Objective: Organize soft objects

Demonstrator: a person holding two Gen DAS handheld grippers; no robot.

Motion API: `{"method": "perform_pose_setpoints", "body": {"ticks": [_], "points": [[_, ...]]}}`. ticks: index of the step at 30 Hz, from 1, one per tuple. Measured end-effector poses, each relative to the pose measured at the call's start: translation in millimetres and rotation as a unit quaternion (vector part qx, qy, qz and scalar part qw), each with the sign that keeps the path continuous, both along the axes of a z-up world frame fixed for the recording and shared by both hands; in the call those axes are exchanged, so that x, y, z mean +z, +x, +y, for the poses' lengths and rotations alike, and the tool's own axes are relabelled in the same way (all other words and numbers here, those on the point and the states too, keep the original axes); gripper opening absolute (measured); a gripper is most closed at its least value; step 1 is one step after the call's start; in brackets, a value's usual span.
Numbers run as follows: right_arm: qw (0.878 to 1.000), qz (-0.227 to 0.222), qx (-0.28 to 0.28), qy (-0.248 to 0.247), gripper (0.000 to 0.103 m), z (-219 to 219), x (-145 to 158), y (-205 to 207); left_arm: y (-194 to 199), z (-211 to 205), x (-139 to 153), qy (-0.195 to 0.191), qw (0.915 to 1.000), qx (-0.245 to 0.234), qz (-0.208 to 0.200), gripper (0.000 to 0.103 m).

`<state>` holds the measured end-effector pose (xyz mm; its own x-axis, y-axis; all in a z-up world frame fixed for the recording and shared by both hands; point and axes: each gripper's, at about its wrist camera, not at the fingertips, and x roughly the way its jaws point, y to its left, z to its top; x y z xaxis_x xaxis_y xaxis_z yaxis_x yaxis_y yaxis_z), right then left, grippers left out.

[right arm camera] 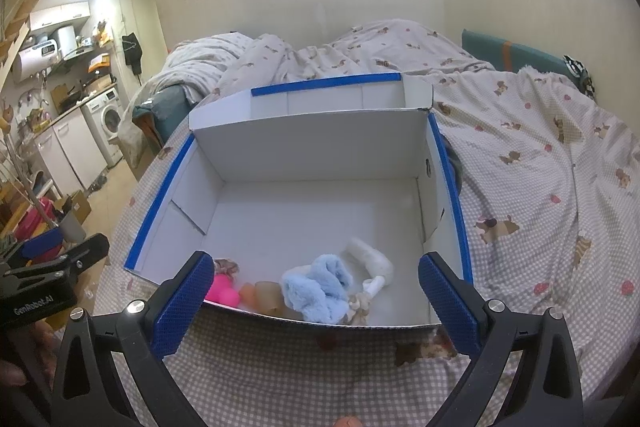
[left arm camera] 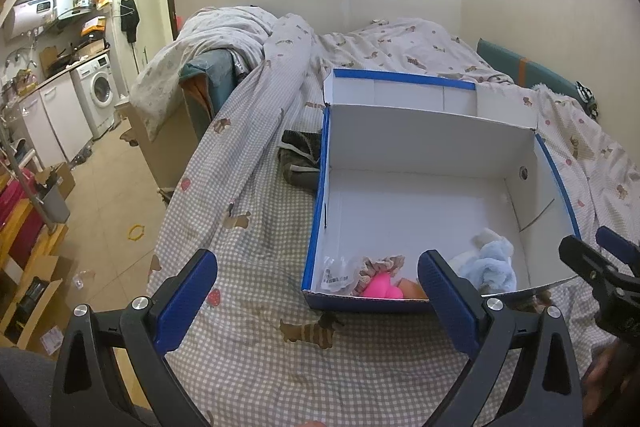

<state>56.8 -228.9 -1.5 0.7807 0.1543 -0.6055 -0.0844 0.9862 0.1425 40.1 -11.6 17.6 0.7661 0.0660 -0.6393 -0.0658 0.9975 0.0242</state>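
the open box [right arm camera: 304, 211] with blue edges sits on the checked bedsheet [right arm camera: 520, 187]. along its near wall lie a pink toy [right arm camera: 222, 290], a light blue fluffy cloth [right arm camera: 320, 287] and a white plush piece [right arm camera: 370, 259]. the left gripper [left arm camera: 318, 299] and right gripper [right arm camera: 316, 301] both hang just before the box, fingers spread wide, gripping nothing. a dark cloth [left arm camera: 298, 159] lies on the bed beside the box's left wall.
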Motion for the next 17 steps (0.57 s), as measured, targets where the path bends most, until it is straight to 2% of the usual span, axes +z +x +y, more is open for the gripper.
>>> {"method": "perform_pose_setpoints", "body": {"ticks": [17], "points": [[1.000, 0.004, 0.002, -0.002, 0.103, 1.5, -0.6, -0.6, 3.9, 0.3, -7.9, -0.008, 0.9997, -0.012, 0.018, 0.100]]}}
